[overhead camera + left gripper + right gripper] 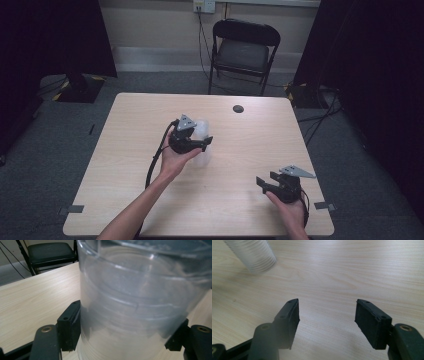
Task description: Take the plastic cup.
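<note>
Clear ribbed plastic jar [202, 134] stands near the middle of the light wooden table [130, 165] in the high view, with the left gripper [196, 141] closed around it from the person's side. The right gripper [266, 180] hovers near the table's front right corner, well apart from the jar, its fingers spread. A small dark round disc [238, 108] lies toward the far edge, and a black folding chair [243, 52] stands on the floor beyond the table.

From the left gripper view, the jar [140, 302] sits between the two black fingers [70, 327], which press against its wall on either side, its bottom on the table [32, 300]. The chair [51, 253] shows at the upper left.

From the right gripper view, the fingers [289, 320] stand wide open over bare table [337, 272], holding nothing. The jar's ribbed lower part [253, 255] appears at the upper left, well away from them.
</note>
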`<state>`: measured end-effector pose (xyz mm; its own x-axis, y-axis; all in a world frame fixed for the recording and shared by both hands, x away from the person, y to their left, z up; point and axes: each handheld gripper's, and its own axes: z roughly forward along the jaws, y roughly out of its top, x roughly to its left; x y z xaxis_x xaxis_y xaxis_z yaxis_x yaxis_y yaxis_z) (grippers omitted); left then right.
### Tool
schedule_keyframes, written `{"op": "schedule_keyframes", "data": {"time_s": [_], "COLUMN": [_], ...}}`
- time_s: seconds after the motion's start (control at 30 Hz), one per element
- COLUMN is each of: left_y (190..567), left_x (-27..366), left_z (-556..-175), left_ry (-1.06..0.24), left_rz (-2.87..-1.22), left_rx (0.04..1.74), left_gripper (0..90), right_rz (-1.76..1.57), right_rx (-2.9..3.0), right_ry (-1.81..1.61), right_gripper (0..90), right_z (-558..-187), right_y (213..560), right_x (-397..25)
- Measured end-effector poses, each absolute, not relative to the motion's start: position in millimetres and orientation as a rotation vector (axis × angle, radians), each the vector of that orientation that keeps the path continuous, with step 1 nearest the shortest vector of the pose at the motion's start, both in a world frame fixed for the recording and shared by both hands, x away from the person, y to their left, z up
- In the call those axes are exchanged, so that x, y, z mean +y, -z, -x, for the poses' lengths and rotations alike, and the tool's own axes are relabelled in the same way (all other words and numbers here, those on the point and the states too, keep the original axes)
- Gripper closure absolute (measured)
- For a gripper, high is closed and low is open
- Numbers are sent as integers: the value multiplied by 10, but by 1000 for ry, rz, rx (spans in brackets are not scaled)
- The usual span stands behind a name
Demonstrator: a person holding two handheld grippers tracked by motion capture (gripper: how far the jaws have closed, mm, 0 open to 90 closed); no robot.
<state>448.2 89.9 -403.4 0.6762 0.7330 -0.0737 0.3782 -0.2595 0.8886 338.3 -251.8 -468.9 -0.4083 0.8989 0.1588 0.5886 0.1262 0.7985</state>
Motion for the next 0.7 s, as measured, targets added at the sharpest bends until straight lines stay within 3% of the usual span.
{"op": "schedule_keyframes", "data": {"time_s": [0.7], "left_y": [3863], "left_x": [906], "left_z": [-4426], "left_ry": [-442], "left_rz": [-1814], "left_rx": [888], "left_gripper": [322], "right_rz": [-1448], "right_rx": [2047], "right_ry": [-1180], "right_gripper": [358], "right_z": [-3384], "right_y": [4690], "right_x": [-2521]}}
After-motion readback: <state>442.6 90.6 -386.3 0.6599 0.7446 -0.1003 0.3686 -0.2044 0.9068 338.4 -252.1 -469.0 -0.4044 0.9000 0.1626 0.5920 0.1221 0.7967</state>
